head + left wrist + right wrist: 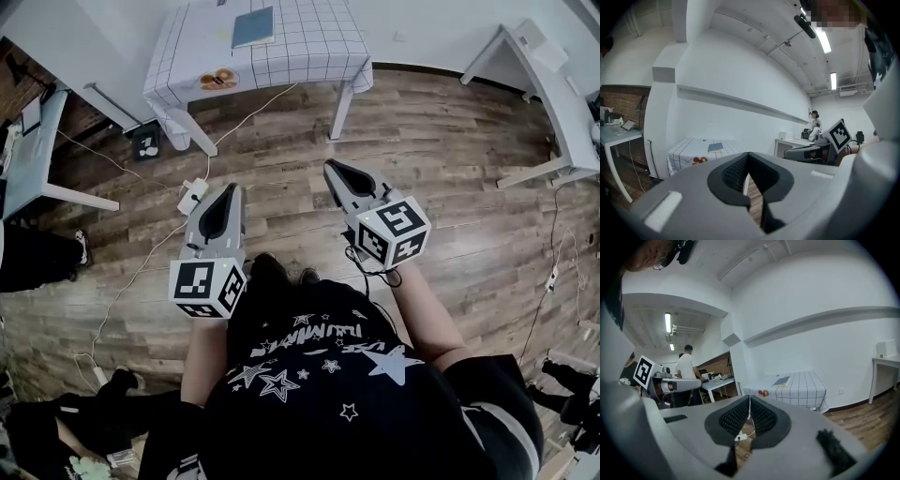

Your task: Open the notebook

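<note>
The blue notebook (253,26) lies closed on a table with a checked cloth (309,47), far across the wooden floor. It also shows in the left gripper view as the notebook (715,147) and in the right gripper view as the notebook (781,380). My left gripper (228,189) and right gripper (330,168) are held side by side in front of the person's body, pointing toward the table and well short of it. Both are shut with nothing between the pads: the left gripper (748,157) and the right gripper (750,400).
An orange-printed item (217,80) lies at the table's near left corner. A power strip (192,195) and white cables trail over the floor between me and the table. White desks stand at the left (28,150) and right (553,94). A person (686,366) stands farther off.
</note>
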Demonstrator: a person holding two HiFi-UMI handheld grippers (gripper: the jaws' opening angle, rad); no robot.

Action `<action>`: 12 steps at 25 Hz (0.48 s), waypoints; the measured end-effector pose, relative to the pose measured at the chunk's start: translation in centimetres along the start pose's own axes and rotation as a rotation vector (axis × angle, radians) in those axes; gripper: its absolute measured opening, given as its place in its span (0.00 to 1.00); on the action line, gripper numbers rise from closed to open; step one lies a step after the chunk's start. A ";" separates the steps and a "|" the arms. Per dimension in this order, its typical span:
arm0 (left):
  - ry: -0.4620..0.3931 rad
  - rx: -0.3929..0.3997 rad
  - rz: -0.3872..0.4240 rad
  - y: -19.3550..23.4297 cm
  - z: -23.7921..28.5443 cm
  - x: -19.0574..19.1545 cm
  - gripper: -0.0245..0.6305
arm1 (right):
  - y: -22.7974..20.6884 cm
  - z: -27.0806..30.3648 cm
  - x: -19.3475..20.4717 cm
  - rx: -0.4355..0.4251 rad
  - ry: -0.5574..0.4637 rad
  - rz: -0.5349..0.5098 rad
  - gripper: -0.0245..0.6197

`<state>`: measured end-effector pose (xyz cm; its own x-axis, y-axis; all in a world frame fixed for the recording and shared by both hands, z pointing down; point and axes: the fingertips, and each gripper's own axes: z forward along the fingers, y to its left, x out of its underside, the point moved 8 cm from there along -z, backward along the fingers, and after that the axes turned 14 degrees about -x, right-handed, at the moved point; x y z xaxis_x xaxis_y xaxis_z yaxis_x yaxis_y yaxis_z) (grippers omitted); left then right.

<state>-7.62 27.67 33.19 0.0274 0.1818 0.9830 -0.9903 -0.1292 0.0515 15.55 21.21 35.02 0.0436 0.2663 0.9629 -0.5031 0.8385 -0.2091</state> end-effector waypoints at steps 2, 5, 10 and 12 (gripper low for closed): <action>0.008 -0.010 -0.007 0.8 0.6 0.4 0.05 | -0.3 0.9 0.2 -0.004 0.015 0.004 0.07; 0.020 -0.009 -0.015 2.0 2.3 1.0 0.05 | -1.1 2.0 0.3 0.000 0.041 -0.001 0.07; 0.014 0.027 -0.019 3.7 6.4 0.8 0.05 | -3.7 4.5 -0.3 0.032 0.063 0.002 0.07; 0.013 0.052 -0.025 4.5 8.3 0.6 0.05 | -4.9 5.9 -0.8 0.042 0.067 0.001 0.07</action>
<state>-10.95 19.11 35.48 0.0495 0.1982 0.9789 -0.9808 -0.1753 0.0851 12.87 14.11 36.24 0.0997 0.2994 0.9489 -0.5386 0.8181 -0.2015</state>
